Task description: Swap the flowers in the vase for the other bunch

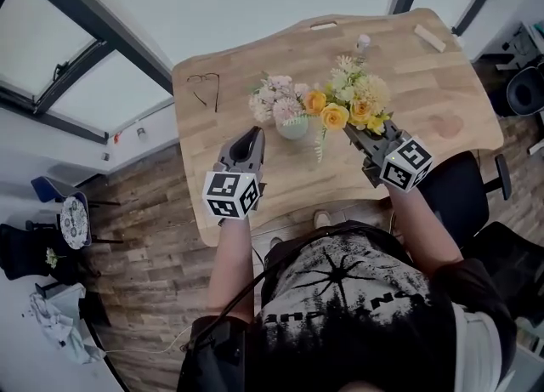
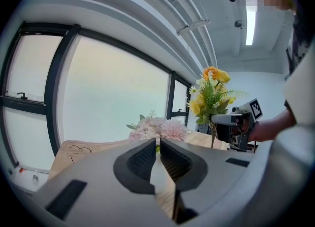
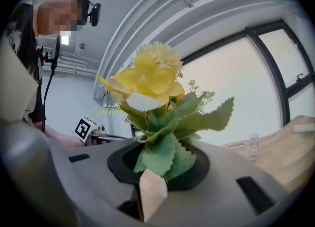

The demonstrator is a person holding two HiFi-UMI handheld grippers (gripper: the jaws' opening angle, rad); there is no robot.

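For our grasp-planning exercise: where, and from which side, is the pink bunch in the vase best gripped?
Probably the pink bunch's gathered stems just above the vase rim, not the soft spreading blooms. Come from the near left, where the shut left hand-held gripper is; the yellow bunch crowds the right.

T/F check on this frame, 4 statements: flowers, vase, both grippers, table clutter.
1. The right gripper is shut on the yellow bunch. True.
2. The vase holds the yellow bunch. False: the pink bunch is in it, and the yellow one is held beside it.
3. The left gripper grips the pink bunch. False: its jaws are together on nothing, short of the flowers.
4. Eyeglasses lie on the table, to the left of the vase in the head view. True.
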